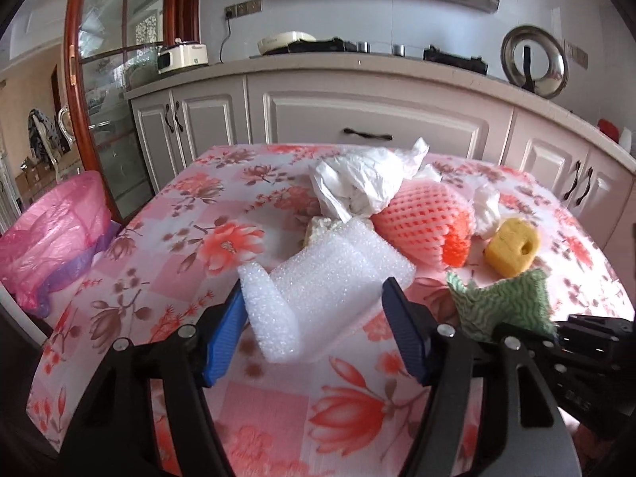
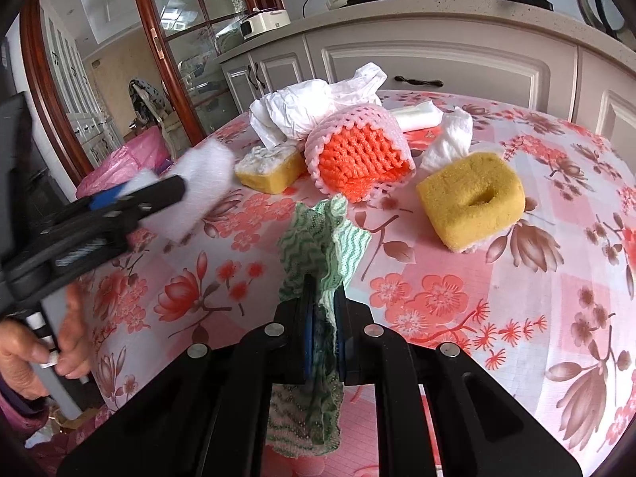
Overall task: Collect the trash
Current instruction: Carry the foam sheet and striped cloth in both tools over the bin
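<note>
Notably, my right tongs [image 2: 322, 310] clamped on green cloth [image 2: 318, 246], a second sponge [image 2: 270, 169] only in the right view, my left tongs [image 1: 314, 310] astride white foam [image 1: 318, 278], pads seemingly touching, grip unclear, floral tablecloth [image 1: 179, 278], kitchen cabinets [image 1: 377, 115] behind.

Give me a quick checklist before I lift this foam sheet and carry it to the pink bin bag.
1. Foam sheet between the left hand-held gripper pads: ok.
2. Pads pressing on the foam: cannot tell; a gap shows at the right pad.
3. Right hand-held gripper clamped on the green cloth: ok.
4. Bin bag in sight, left of the table: ok.
5. Bag mouth open: cannot tell.
6. Foam clear of the net sleeve: cannot tell.
</note>
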`<state>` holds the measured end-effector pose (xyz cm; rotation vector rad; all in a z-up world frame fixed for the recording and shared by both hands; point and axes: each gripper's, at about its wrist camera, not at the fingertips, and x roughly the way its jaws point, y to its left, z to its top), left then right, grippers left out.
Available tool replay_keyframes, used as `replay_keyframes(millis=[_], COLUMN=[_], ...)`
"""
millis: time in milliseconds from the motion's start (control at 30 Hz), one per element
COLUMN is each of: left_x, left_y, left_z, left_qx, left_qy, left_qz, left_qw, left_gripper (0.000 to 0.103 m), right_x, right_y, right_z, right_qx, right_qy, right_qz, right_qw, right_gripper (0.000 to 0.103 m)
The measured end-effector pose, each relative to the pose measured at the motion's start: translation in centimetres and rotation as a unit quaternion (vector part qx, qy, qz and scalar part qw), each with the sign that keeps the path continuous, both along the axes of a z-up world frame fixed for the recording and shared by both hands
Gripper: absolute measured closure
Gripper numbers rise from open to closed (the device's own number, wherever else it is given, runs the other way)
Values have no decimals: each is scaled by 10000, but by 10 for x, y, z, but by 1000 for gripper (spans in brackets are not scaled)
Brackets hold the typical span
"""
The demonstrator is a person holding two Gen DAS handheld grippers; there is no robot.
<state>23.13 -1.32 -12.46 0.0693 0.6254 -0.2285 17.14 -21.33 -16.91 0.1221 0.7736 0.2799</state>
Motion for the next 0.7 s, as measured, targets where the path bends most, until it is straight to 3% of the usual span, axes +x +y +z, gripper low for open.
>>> replay_keyframes(millis=[700], left_x=[-67], left_y=[47], left_z=[27], left_qx=[-173], left_qy=[-385], left_qz=[299], left_qw=[9987], left_gripper=[37], right_x=[-31], right_y=[26], right_z=[54], right_qx=[-121], right_qy=[-634], right_qz=[279], right_qw=[9975], right_gripper=[92])
